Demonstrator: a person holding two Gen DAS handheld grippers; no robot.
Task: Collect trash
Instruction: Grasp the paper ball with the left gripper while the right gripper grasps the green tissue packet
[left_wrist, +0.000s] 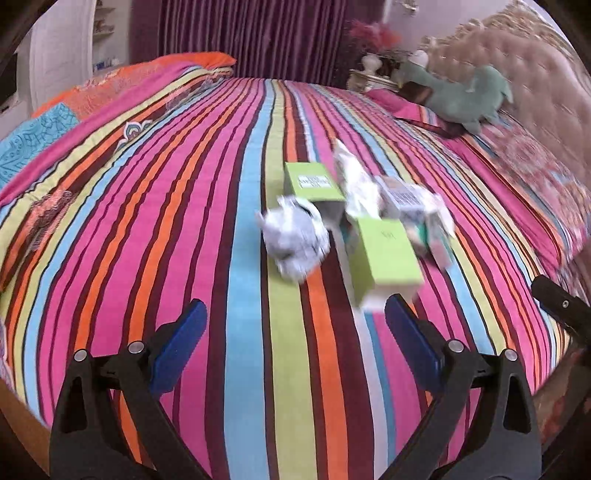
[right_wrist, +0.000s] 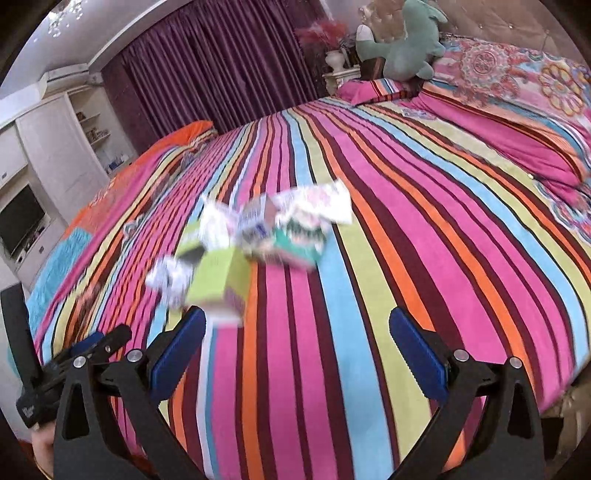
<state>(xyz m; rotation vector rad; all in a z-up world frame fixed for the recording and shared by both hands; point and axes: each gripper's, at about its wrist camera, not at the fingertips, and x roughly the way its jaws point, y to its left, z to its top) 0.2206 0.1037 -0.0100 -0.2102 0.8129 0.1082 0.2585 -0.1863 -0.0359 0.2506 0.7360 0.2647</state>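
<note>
A: Since both sets of jaws stand spread and empty, which is nearer the lime-green cardboard box (left_wrist: 384, 254)?

B: The left gripper (left_wrist: 295, 347); the box lies on the striped bedspread (left_wrist: 184, 221) at one o'clock, long axis pointing away. From the right gripper (right_wrist: 297, 350) it lies at eleven.

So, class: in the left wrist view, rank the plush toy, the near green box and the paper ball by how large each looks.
1. Plush toy, though it lies farthest away.
2. Near green box.
3. Paper ball, close to the box in size; blur makes that pair unsure.
</note>
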